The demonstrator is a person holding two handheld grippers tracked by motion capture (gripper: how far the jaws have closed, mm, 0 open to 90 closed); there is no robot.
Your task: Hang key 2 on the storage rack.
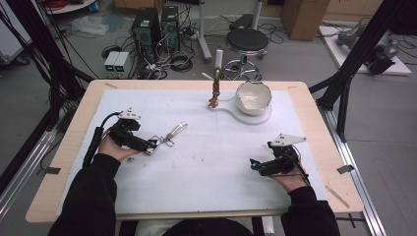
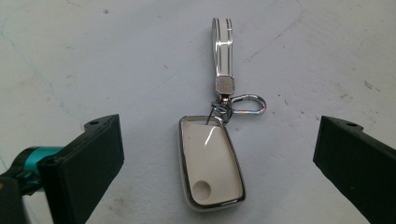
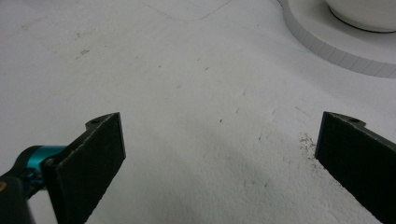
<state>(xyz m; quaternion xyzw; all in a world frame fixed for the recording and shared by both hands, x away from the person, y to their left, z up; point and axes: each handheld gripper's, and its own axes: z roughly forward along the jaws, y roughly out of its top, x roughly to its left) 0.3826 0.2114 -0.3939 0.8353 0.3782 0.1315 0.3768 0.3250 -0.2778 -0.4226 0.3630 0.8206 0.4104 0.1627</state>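
**Key fob lay between parted jaws**

Sleeved forearms came in from the near edge of the table, each hand holding a gripper over the white mat. On the left side, the left gripper had its jaws wide apart, and the key fob lay flat on the mat between them, touching neither. In the left gripper view the fob's long axis ran straight away from the jaws, its ring and strap trailing off the far end, so a closing grip would probably meet its two long sides. This hand was much the nearer one. Well apart on the right, the right gripper also had its jaws apart, holding nothing, over bare mat. A white bowl sat on its round base at the far side. No brand or writing could be read on the fob.
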